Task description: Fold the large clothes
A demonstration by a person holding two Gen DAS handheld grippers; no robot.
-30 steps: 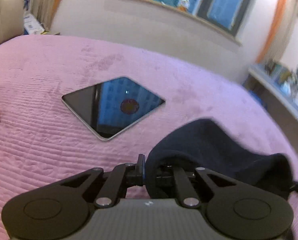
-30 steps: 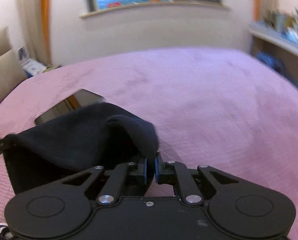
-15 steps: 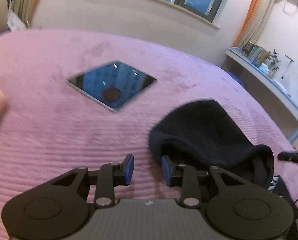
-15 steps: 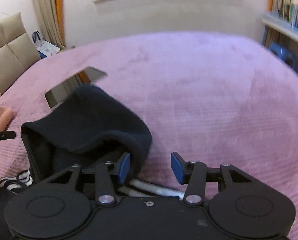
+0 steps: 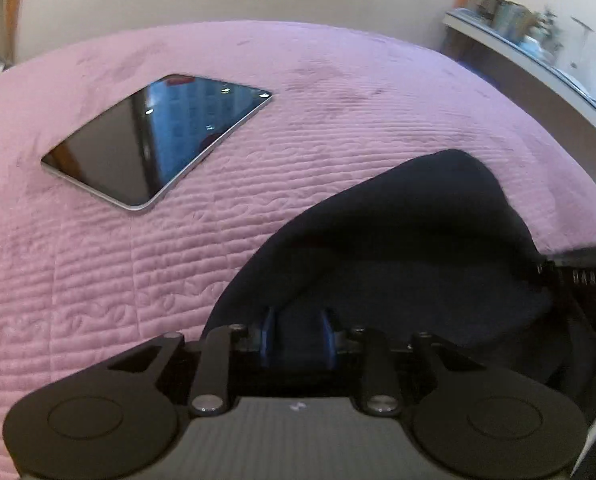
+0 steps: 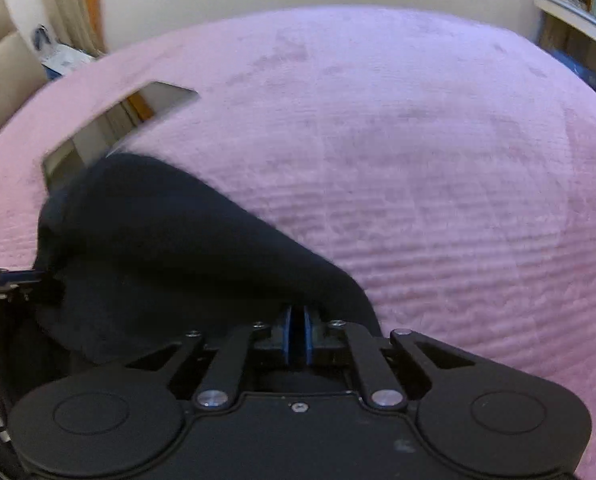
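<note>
Dark garment (image 5: 418, 248) lies bunched on a pink quilted bed (image 5: 117, 280), held up at two spots by a pair of hand-held tongs. The left tongs (image 5: 296, 334), seen from their own camera, have a fold of the dark cloth between their blue pads (image 5: 266, 332); the jaws are closing on it, a gap remaining between them. The right tongs (image 6: 296, 334) are closing too, their blue pads (image 6: 285, 334) nearly together with the garment's (image 6: 157, 248) edge draped over the tips; whether cloth is pinched between them cannot be told. A tablet (image 5: 157, 140) with a dark, reflective screen rests flat on the bed (image 6: 418, 180) beyond the garment, apart from it in the left view; in the right view the cloth partly hides the tablet (image 6: 117, 128).
</note>
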